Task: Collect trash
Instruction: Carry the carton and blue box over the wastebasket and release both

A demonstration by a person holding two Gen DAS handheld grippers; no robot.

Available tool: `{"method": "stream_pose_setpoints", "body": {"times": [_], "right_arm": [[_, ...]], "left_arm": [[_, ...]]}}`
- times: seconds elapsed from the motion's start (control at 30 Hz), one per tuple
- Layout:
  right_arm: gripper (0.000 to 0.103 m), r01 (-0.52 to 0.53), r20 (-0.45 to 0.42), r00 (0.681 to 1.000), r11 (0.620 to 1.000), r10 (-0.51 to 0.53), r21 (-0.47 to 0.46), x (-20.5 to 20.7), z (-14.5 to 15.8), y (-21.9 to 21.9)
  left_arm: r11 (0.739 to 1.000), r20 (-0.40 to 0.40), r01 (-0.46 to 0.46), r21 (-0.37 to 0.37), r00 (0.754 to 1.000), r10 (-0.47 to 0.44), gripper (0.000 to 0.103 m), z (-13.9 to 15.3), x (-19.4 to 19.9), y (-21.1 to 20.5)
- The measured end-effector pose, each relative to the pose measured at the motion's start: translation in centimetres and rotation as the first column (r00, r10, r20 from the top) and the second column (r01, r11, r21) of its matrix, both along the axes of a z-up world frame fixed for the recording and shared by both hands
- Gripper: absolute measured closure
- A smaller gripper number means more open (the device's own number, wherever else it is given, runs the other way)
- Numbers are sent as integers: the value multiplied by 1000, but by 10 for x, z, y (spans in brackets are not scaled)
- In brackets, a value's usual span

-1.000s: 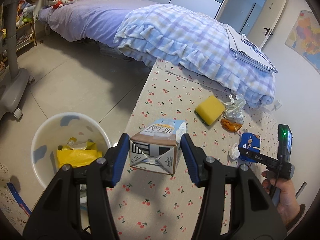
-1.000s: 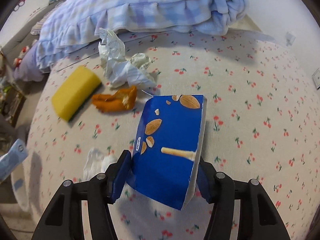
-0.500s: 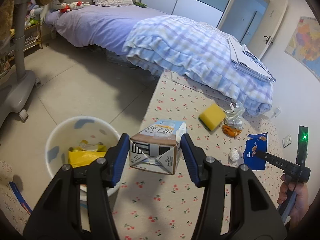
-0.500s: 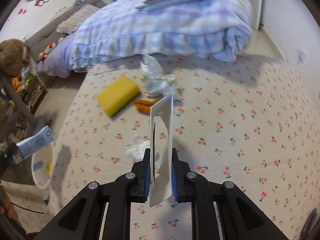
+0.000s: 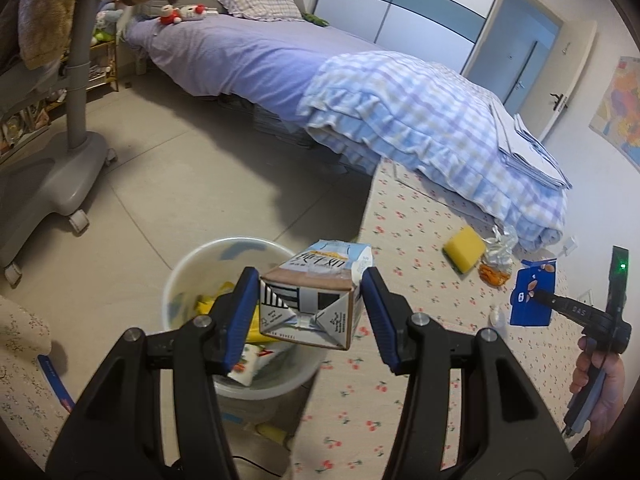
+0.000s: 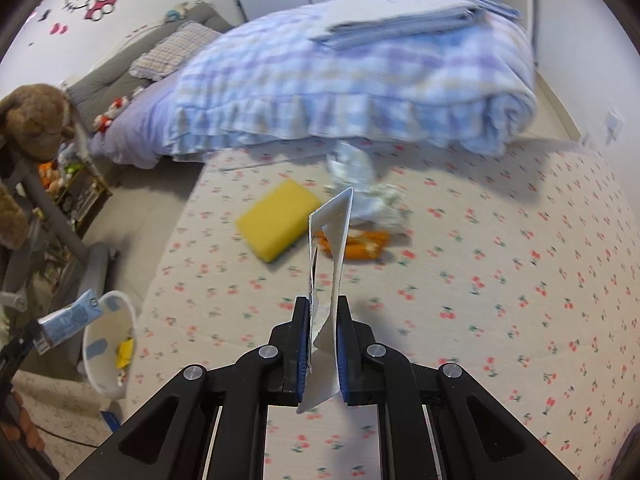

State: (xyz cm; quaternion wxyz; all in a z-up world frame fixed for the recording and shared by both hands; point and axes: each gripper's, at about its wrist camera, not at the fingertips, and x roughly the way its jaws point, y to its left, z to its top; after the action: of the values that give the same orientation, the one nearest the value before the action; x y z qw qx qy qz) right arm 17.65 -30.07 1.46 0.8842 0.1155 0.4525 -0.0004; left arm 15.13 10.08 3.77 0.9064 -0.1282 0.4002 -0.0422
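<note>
Two loads held: left gripper (image 5: 310, 318) fingers clamp milk carton (image 5: 316, 300); right gripper (image 6: 323, 344) pinches flattened blue box (image 6: 329, 264). Carton overhangs bin (image 5: 188, 264) rim at 3 o'clock; early release risks spilling onto floor.

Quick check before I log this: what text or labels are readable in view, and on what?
"DAS": white letters on the right gripper.
Milk carton: large characters on top and small print on its end, not legible.
Blue box: small white label, too small to read.
Wall map: blurred.
</note>
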Motion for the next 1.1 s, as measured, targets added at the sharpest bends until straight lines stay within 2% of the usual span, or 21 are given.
{"method": "stream_pose_setpoints", "body": {"times": [0.33,0.6,0.67,0.7,0.73,1.1], "right_arm": [[91,-163,23,986,985,162,49,6,12,92],[90,-301,11,953,950,302,84,10,0,184],[90,-331,6,943,940,331,90,10,-6,202],[90,-339,4,940,936,340,92,11,-8,207],[90,-353,2,935,931,354,95,11,-11,216],[90,-413,-13,908,901,418,129,22,-35,267]], "left_arm": [[998,-39,-63,31,997,64,48,-14,-7,38],[993,-42,-84,78,995,87,47,-20,-9,60],[992,-66,-84,99,994,91,39,-23,-8,65],[990,-81,-90,109,992,100,23,-25,-8,68],[988,-93,-103,119,989,114,16,-27,-9,72],[979,-170,-165,117,968,183,16,-36,-13,98]]}}
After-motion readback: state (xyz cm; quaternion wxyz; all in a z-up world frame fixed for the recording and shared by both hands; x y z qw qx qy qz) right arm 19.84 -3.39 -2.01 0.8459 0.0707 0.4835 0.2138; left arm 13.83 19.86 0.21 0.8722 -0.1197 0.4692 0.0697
